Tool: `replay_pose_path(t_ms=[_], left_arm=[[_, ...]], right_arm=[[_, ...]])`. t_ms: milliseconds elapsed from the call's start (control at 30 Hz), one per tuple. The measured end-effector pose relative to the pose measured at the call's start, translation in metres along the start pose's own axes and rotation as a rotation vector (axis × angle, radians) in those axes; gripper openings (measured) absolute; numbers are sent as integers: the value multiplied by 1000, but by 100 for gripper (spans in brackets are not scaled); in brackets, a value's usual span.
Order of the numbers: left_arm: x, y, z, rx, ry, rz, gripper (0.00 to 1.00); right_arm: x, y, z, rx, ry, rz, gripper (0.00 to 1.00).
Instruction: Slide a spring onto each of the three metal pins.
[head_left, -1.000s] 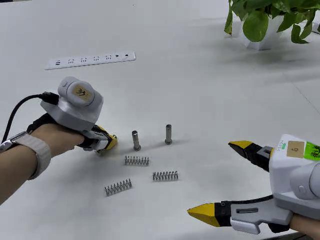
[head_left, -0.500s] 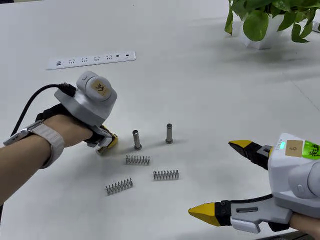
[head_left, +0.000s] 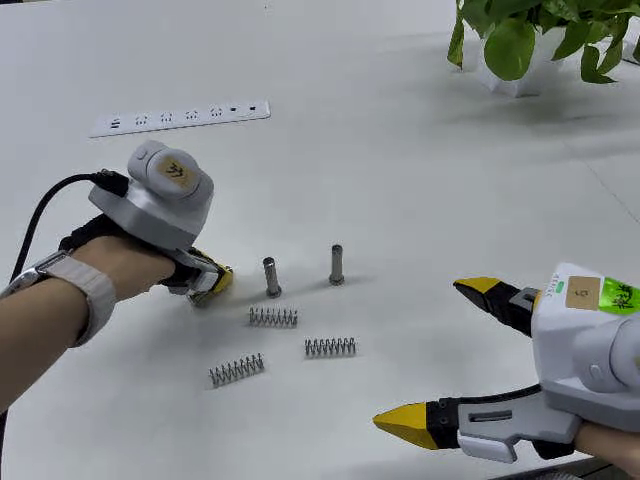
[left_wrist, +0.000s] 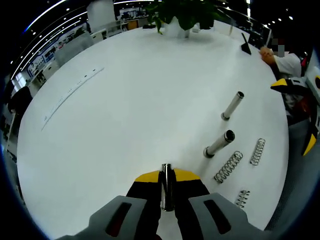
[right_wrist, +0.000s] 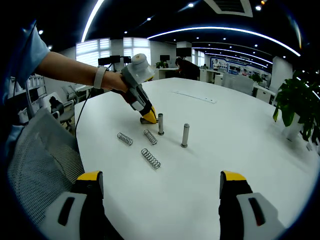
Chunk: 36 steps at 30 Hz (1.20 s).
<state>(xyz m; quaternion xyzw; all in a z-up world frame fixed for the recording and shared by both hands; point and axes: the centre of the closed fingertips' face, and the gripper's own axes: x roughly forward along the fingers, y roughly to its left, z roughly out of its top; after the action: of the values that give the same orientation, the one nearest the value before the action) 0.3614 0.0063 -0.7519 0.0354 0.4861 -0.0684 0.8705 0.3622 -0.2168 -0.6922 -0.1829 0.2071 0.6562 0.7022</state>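
long white plastic power strip (head_left: 181, 117) at upper left, leafy green plant in a white pot (head_left: 512, 50) at upper right, broad white tabletop (head_left: 400, 180) beneath both

Three springs (head_left: 273, 317) (head_left: 330, 347) (head_left: 237, 370), three pins (head_left: 271, 277) (head_left: 337, 265) (left_wrist: 166, 187), one power strip (head_left: 180, 117), one plant (head_left: 540, 35).

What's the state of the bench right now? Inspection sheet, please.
Surface: white table, plain.
Job's things: two pins standing upright; third pin in the left jaws; three springs lying flat, none on a pin.
Clutter: power strip and potted plant on the far side.
Grippers: left gripper shut on third pin; right gripper open, holding nothing.
Cables: black cable from left gripper.
Surroundings: open office, mesh chair.
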Motion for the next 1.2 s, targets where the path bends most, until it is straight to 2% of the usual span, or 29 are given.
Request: replay_pose_path(t_ms=[133, 267, 433, 633, 900, 1000, 1200], left_arm=[[-5, 2, 1, -9, -31, 5, 8], [-12, 2, 6, -31, -71, -1, 8], [-24, 2, 11, -23, -116, 10, 8], [-35, -2, 16, -15, -143, 17, 8], [-42, 0, 8, -32, -155, 26, 8], [-46, -4, 6, -29, -158, 29, 8], [-51, 3, -1, -32, -170, 38, 8]], right_arm=[[1, 0, -1, -1, 1, 3, 98], [2, 2, -1, -4, 4, 7, 98], [2, 2, -1, -4, 4, 8, 98], [3, 4, -2, -7, 8, 15, 98], [4, 7, -1, -9, 9, 20, 98], [4, 8, 0, -12, 9, 23, 98], [4, 9, 0, -10, 9, 25, 98]])
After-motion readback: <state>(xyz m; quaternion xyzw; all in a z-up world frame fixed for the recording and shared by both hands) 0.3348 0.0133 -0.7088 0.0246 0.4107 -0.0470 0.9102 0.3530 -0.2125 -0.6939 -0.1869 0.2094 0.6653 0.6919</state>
